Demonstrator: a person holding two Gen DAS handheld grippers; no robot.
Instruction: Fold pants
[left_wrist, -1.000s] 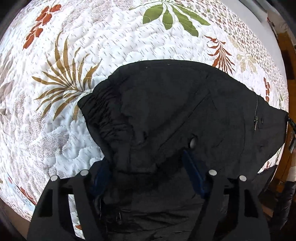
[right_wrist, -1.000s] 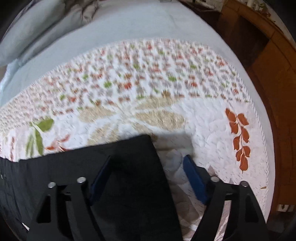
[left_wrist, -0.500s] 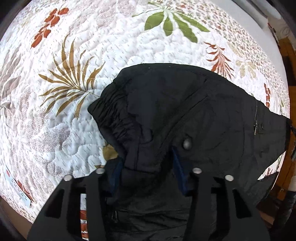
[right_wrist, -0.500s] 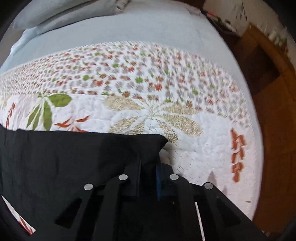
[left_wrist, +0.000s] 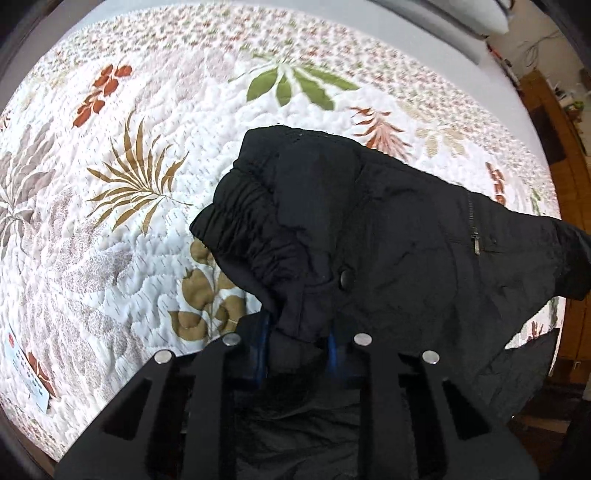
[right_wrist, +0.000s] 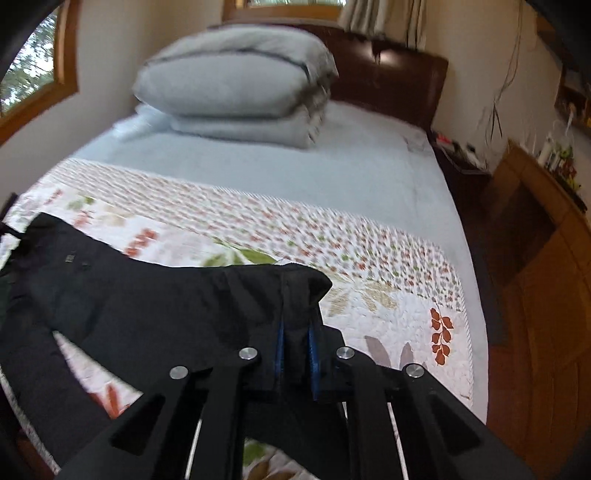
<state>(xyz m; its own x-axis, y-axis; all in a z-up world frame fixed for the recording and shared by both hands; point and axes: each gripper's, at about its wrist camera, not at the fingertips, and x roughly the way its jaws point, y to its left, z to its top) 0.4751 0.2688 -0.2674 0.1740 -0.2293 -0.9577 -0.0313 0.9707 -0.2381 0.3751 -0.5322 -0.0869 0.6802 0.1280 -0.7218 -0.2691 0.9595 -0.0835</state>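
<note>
The black crinkly fabric pants (left_wrist: 388, 229) fill the middle & right of the frame, half lifted off the white leafy quilt (left_wrist: 110, 240). Left claw (left_wrist: 299, 343) pinches the stretchy waist part; right claw (right_wrist: 295, 347) pinches a corner. Pants could slip out — cloth looks slick, and each bite is small.

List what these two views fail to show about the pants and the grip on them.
- Left wrist view: the pants bunch over the left tongs, hiding the pad contact.
- Left wrist view: the legs run off the right edge.
- Right wrist view: the pants' far end is cut by the left edge; motion blur smears the quilt.
- Right tongs: cloth hides how many layers are pinched.
</note>
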